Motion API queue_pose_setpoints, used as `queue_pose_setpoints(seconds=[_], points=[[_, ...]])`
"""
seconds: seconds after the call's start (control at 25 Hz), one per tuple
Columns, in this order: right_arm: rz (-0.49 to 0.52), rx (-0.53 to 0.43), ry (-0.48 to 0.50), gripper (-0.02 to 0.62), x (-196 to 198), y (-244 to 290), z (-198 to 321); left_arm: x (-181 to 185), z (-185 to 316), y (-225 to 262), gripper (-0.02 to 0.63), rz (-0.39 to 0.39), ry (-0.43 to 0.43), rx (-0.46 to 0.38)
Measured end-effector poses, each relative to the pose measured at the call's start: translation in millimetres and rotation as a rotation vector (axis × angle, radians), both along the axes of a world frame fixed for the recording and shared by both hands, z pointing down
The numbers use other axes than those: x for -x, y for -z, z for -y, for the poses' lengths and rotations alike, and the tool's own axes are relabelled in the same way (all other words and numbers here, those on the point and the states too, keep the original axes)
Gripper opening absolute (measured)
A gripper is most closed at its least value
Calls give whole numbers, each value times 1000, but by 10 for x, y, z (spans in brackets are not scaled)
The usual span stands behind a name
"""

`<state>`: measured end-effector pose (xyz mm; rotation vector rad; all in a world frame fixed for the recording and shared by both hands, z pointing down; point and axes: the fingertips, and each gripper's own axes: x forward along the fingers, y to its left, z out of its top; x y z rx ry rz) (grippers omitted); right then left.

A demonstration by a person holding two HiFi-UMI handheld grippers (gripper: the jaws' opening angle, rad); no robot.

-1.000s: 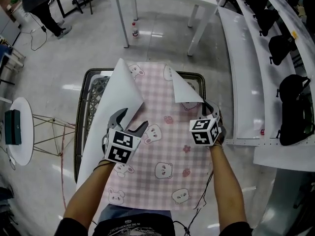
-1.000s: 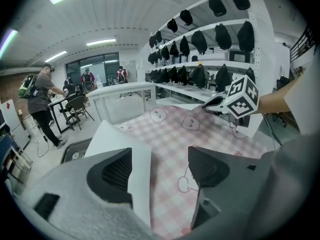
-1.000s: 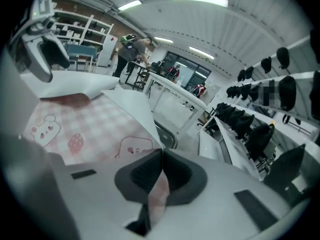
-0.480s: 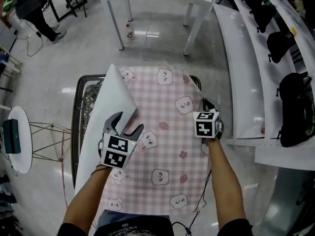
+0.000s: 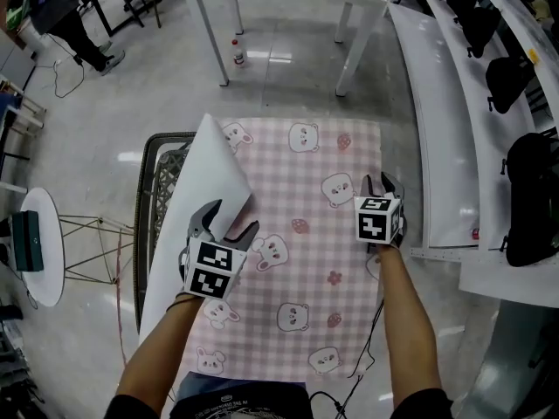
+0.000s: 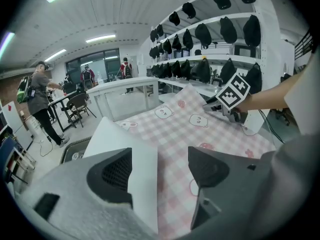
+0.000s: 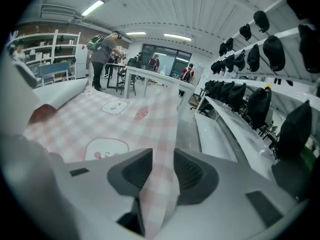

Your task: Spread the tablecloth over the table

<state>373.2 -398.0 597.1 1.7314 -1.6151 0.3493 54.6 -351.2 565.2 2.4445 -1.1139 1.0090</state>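
Tablecloth (image 5: 297, 243), pink checks with little animal faces, lies over the dark wire surface (image 5: 142, 208) in front of the person. Most of it is flat.

Far out at nine o'clock the rim of the surface shows bare, because the left side of the cloth is folded back on itself. That white flap (image 5: 208, 168) shows the plain underside, and its tip points toward eleven o'clock. The left hand-held gripper (image 5: 231, 219) sits at the flap's lower edge, at about nine o'clock on the cloth. Its jaws stand wide apart. The white edge lies between them, next to one jaw, but nothing squeezes it.

Over at three o'clock, the right hand-held gripper (image 5: 378, 183) is on the cloth's right edge. Its jaws have just been opening, and the edge lies loose between them, let go.

I think the cloth is thin and light. It looks soft enough to fold but a bit springy, since the flap stands up in a curve. It looks smooth, so it may slide on the surface. A good place to take hold seems to be the flap's free edge near the eleven o'clock tip. It could be pinched gently there and carried out toward nine o'clock, so the white side goes down.
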Motion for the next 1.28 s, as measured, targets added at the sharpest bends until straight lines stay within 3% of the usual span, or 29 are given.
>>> queue_pose_setpoints(seconds=[0.24,0.44,0.8,1.08,1.28], points=[[-6,-43,10,195,111,213,-67,61,-47,-69,360,11,15,-4],[42,-81,39,195,297,297,-221,115,-155,-164,362,68,56,-6],[181,-101,59,193,1016,329,-443,328,21,-451,387,211,86,-32],[277,-85,9,184,1280,142,-816,304,153,-604,385,279,109,-64],[305,-61,-3,179,1457,52,-1060,351,184,-603,319,310,118,-86]])
